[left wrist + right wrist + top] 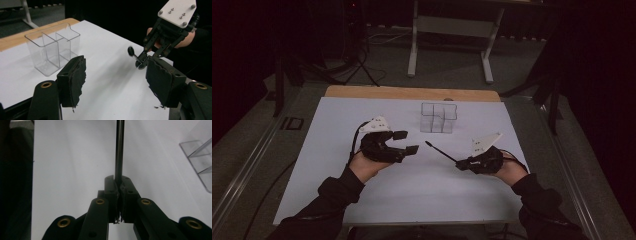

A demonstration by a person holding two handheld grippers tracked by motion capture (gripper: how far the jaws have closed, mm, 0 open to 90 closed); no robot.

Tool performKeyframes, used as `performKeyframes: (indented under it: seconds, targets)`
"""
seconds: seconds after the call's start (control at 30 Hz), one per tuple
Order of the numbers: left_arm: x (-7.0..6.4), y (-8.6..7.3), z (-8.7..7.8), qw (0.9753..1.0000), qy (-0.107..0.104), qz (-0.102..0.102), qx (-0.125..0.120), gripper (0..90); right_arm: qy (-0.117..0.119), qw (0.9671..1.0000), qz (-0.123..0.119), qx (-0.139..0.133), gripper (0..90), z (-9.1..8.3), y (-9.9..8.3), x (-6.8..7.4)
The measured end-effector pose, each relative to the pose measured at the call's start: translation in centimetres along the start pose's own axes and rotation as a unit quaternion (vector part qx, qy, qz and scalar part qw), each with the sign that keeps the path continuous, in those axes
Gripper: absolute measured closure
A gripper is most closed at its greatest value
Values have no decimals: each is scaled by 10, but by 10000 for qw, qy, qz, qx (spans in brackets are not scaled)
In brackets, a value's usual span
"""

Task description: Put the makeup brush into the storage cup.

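Pickup looked done: right claw (460,163) was clamped on the near end of a thin black brush (439,151), jaws pressed tight around its shaft in the right gripper view. Brush stuck out ahead of that claw, lifted off the white tabletop (422,190), its small dark head (130,51) aimed toward the clear divided organizer (438,118). Organizer compartments appeared empty, so delivery was judged still to come. Brush tip sat short of the organizer, near but apart. Left claw (406,141) stood wide open, holding nothing, just left of the brush tip and near the organizer's front.
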State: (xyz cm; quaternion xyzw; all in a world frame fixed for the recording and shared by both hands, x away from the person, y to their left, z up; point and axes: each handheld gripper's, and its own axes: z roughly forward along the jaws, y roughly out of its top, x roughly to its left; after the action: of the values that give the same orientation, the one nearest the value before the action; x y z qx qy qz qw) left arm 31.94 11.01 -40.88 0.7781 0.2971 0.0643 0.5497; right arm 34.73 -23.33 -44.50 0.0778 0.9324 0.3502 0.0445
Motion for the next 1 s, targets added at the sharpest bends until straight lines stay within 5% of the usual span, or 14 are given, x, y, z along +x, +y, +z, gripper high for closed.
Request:
performKeyframes:
  seconds: [0.53, 1.0]
  targets:
    - [-5, -5, 14, 9989, -1, -115, -460, 336, -304, 9935, 348, -1041, 856, 7, 2, 12]
    - [-9, 4, 26, 9981, 56, -207, -585, 431, -561, 9860, 430, -1509, 855, 7, -1, 19]
